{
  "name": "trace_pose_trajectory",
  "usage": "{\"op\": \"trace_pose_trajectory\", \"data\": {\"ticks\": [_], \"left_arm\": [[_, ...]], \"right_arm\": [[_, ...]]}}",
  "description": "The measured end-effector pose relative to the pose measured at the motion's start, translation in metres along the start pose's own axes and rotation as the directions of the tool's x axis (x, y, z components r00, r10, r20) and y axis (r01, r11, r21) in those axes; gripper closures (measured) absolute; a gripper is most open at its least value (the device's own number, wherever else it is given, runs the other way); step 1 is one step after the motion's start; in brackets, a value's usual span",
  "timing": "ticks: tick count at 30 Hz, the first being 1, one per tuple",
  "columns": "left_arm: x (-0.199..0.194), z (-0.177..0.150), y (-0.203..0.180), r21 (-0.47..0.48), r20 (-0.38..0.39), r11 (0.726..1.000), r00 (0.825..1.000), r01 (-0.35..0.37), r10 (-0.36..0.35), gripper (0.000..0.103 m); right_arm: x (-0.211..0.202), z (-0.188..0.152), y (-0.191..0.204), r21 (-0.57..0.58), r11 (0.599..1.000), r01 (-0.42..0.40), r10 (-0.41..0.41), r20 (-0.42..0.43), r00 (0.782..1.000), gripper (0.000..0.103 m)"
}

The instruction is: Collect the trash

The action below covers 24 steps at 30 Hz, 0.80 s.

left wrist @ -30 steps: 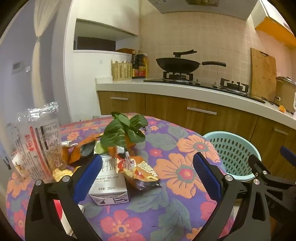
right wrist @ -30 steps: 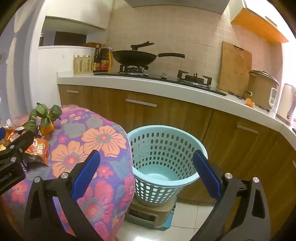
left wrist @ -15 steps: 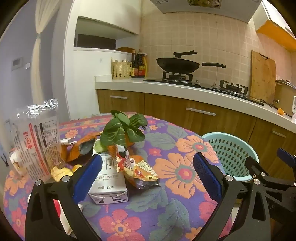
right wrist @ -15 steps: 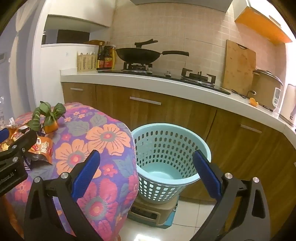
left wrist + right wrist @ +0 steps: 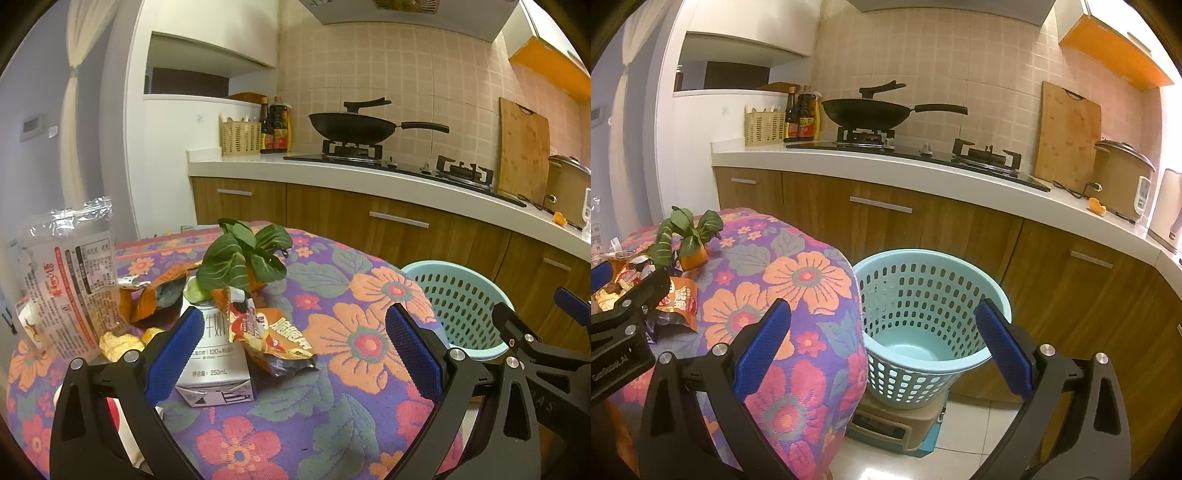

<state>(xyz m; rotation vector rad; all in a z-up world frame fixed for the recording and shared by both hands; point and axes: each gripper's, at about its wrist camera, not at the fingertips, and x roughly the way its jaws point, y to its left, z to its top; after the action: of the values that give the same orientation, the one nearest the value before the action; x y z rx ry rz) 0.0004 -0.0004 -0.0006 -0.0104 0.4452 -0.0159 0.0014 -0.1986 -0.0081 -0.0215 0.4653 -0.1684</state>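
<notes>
- The trash sits in a heap toward the tabletop's left edge: a white milk carton (image 5: 216, 363) marked 250mL, upright, with an orange snack wrapper (image 5: 271, 341) leaning against its right side.
- Behind them lie a leafy green vegetable (image 5: 242, 254) and a torn orange wrapper (image 5: 159, 295); a clear printed bag (image 5: 70, 273) stands at the far left, yellow crumbs at its foot.
- The left gripper (image 5: 295, 347) hovers over the near edge, jaws wide and empty, the carton just inside its left finger.
- Nothing is gripped, so the step looks like the approach to a first pick. The next move probably calls for easing forward to straddle the carton or wrapper, then closing.
- The basket (image 5: 932, 291), pale blue and seemingly empty, stands off the tabletop's right edge on a small box.
- The right gripper (image 5: 882, 341) faces it, jaws wide, holding nothing.
</notes>
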Motion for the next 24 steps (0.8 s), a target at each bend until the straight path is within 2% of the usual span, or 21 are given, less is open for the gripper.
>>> {"op": "trace_pose_trajectory", "data": {"ticks": [24], "left_arm": [[-0.0009,-0.0008,0.0017,0.0,0.001,1.0,1.0,-0.002,0.002,0.008]], "right_arm": [[-0.0016,0.0003,-0.0039,0.006,1.0,0.025,-0.025,0.009,1.0,0.008]]}}
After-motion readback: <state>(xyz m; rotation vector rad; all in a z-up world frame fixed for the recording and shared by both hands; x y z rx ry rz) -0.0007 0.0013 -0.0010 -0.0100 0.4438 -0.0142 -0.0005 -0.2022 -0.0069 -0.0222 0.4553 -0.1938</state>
